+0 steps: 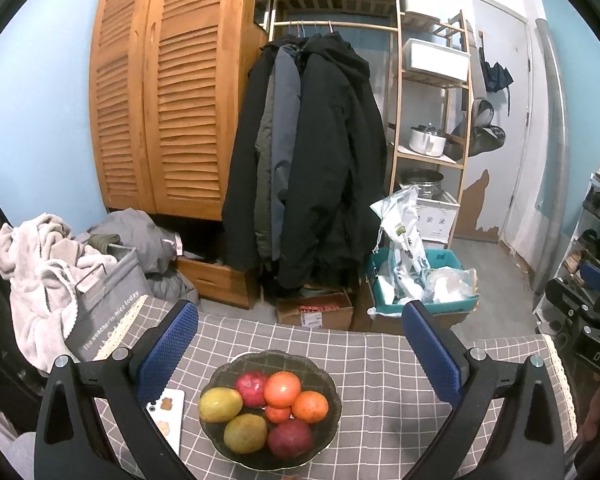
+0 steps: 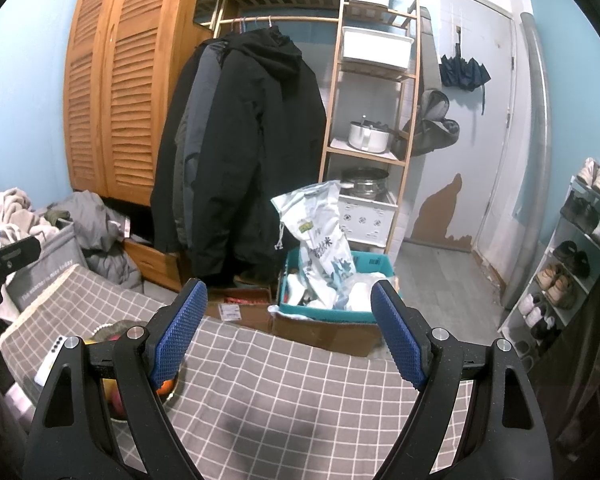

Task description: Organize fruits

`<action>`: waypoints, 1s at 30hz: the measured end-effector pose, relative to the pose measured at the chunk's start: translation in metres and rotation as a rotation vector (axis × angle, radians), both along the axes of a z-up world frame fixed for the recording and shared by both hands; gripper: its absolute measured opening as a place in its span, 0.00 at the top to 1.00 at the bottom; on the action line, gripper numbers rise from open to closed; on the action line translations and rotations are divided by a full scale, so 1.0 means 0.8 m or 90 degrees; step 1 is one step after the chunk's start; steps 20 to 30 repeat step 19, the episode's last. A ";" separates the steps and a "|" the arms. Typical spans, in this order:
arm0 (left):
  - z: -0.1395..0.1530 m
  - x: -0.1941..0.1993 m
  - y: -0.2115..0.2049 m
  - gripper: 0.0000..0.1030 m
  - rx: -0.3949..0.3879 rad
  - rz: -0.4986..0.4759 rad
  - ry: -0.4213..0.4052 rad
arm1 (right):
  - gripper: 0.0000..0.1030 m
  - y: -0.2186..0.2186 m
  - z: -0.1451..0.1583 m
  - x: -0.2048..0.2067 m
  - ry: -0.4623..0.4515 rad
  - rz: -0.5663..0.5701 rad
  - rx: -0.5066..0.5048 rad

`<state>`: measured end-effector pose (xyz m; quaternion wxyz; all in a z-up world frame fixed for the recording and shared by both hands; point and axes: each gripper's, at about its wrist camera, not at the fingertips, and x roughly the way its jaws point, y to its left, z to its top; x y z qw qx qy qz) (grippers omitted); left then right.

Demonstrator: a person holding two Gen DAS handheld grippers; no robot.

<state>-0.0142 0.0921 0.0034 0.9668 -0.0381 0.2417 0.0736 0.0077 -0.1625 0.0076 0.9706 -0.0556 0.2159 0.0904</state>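
A dark glass bowl (image 1: 320, 364) sits on the grey checked tablecloth (image 1: 380, 360). It holds two red pomegranates (image 1: 251, 388), three oranges (image 1: 282, 389) and two yellow-green mangoes (image 1: 220, 404). My left gripper (image 1: 300, 344) is open and empty, its blue pads above and either side of the bowl. My right gripper (image 2: 288, 328) is open and empty over the cloth, to the right of the bowl. The bowl (image 2: 116, 326) is mostly hidden behind its left finger. The right gripper also shows at the right edge of the left wrist view (image 1: 584, 316).
A white phone (image 1: 168, 412) lies on the cloth left of the bowl. Past the table's far edge are a grey laundry basket (image 1: 100, 300), hanging coats (image 1: 308, 160), a teal bin with bags (image 1: 420, 280) and cardboard boxes on the floor. A shoe rack (image 2: 572, 248) stands at right.
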 end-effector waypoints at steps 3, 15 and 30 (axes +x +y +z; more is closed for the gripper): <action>0.000 0.001 0.000 0.00 0.004 0.000 0.000 | 0.20 0.000 0.000 0.000 0.000 0.000 0.000; -0.002 -0.001 0.006 0.00 -0.001 0.005 -0.002 | 0.20 -0.001 0.000 -0.001 0.000 0.001 -0.001; -0.002 -0.001 0.004 0.00 0.005 0.004 -0.002 | 0.20 -0.002 0.000 -0.001 0.000 0.001 0.000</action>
